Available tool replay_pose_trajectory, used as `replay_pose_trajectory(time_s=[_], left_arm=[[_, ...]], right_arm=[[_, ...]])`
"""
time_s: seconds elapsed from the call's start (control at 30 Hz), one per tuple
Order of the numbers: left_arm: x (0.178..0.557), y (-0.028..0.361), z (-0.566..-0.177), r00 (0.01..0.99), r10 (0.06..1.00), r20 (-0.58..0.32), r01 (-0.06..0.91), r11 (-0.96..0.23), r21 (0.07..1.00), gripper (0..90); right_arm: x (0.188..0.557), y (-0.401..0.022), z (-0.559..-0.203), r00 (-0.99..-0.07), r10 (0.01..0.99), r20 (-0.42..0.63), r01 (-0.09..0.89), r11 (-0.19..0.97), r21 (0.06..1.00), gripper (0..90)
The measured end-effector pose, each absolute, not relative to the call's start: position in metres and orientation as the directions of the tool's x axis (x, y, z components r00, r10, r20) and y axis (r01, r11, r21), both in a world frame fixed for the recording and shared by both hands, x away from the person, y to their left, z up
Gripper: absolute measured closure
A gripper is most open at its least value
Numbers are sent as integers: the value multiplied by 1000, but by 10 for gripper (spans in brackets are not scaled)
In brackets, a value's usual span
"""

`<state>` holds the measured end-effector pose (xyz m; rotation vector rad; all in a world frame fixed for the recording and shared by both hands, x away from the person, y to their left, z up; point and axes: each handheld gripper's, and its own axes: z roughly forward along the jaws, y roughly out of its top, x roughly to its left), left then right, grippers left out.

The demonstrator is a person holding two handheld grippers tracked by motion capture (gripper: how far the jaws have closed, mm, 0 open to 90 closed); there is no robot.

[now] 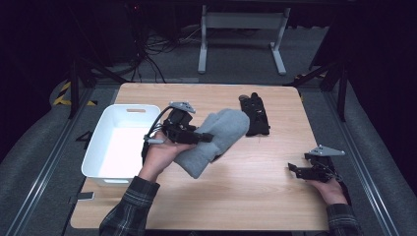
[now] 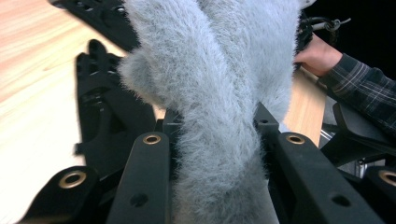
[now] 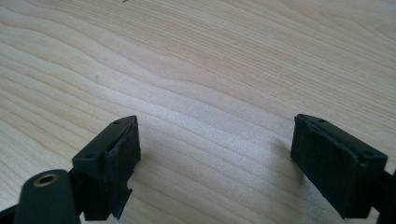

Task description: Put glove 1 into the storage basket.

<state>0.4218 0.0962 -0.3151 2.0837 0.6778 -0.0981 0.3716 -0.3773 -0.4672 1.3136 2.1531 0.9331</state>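
Our left gripper (image 1: 205, 137) has its jaws pressed onto the grey fuzzy mittens (image 1: 216, 140), which in the high view lie near the middle of the wooden table (image 1: 255, 191), just beside the white bin (image 1: 98, 169) and close to a black fixture (image 1: 256, 115) farther back; our right gripper (image 1: 294, 168) rests low by the table's right edge, well apart from the work. In the left gripper view the mittens (image 2: 219, 102) bunch up between the two black jaws, so the pinch looks deep and firm, and the other hand (image 2: 317, 53) waits beyond them. In the right gripper view the right gripper (image 3: 215, 154) stands spread wide over bare wood, holding nothing. If the bin is where these go, we judge it best to lift until the hanging ends clear the rim, swing across slowly so the fabric does not drag, and let go only once the bundle is over the bin's floor.
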Motion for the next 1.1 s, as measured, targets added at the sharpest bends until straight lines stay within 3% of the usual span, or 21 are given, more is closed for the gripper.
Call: replay_pose_trajectory(time_s=[0.67,1.1], left_arm=[[422,184,-291,768,572,-289,543,-342,767,686],[412,253,-300,675,678,-291,592,-262,762,686]], right_arm=[[372,-377,-467,-445,895,-29,591,318,741,162],[372,-377,-467,-444,896,-29,592,317,741,161]])
